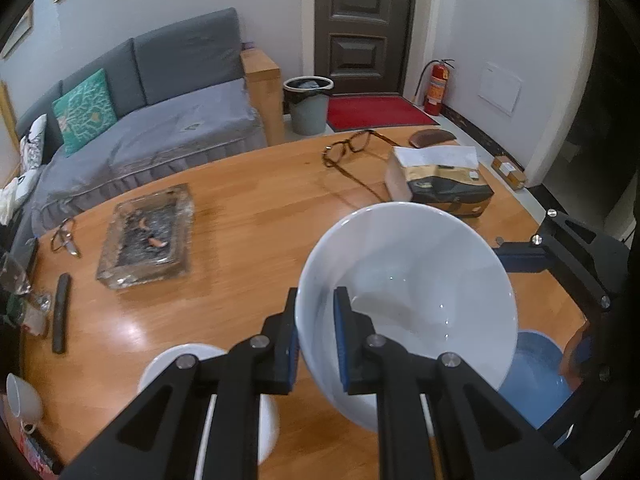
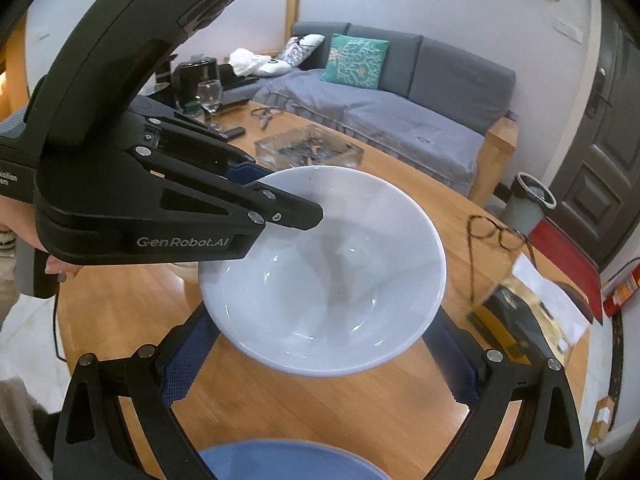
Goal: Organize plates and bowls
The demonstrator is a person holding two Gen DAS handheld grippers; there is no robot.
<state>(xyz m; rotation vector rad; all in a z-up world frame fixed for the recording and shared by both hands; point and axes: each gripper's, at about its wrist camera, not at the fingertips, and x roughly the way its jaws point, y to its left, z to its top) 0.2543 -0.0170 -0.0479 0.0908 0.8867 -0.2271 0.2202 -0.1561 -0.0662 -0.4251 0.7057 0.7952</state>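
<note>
A large white bowl (image 1: 416, 280) hangs tilted above the wooden table (image 1: 248, 208). My left gripper (image 1: 316, 308) is shut on its near rim, one blue pad inside and one outside. In the right wrist view the same bowl (image 2: 328, 280) fills the middle, with the left gripper (image 2: 288, 212) clamped on its left rim. My right gripper (image 2: 320, 360) straddles the bowl's lower wall, spread wide, its pads against both sides and its tips hidden under the rim. A smaller white bowl (image 1: 200, 360) and a blue dish (image 1: 536, 372) rest on the table below.
On the table lie a glass ashtray (image 1: 148, 236), spectacles (image 1: 352, 146), a tissue box (image 1: 440, 184), scissors (image 1: 66, 238), a dark stick (image 1: 62, 312) and a white cup (image 1: 22, 398). A wine glass (image 2: 210, 96) stands at the far end. A grey sofa (image 1: 168, 120) lies beyond.
</note>
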